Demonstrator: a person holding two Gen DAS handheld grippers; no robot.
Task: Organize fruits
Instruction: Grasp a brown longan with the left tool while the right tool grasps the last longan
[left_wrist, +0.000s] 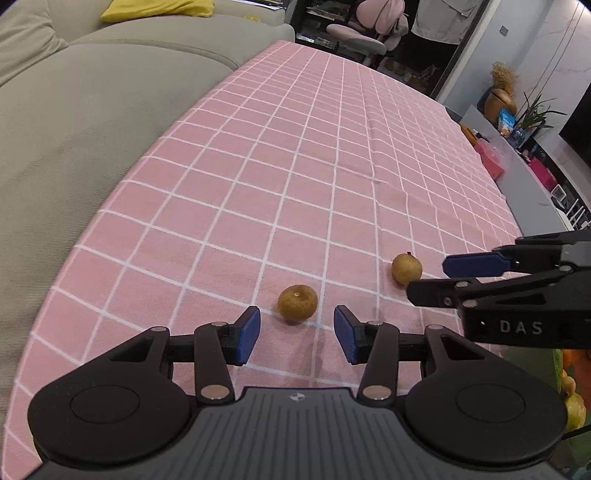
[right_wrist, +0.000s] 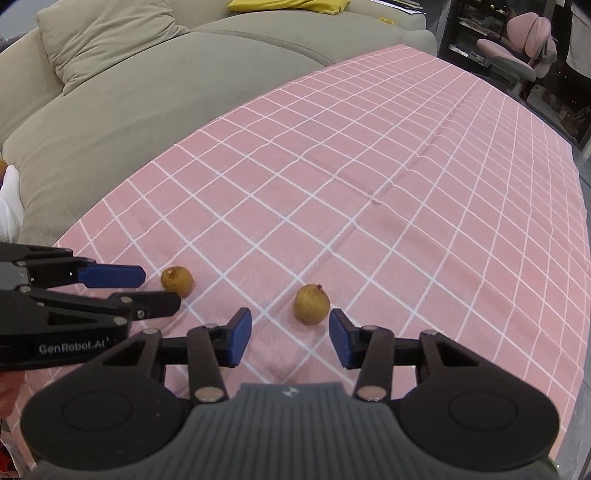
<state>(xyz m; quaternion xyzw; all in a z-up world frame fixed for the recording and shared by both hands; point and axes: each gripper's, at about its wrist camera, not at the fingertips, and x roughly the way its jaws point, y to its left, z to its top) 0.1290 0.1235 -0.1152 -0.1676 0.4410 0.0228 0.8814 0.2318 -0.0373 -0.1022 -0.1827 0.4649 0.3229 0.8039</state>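
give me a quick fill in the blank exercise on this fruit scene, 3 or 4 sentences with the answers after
1. The number of small brown fruits lying on the checked tablecloth is ____.
2. The pads on the fingers of the left gripper are coloured ____.
3. The fruit with a stem nub lies just ahead of the ____ gripper's fingers.
4. Beyond the table's far edge stands a grey ____ with a yellow cushion on it.

Missing words: two; blue; right; sofa
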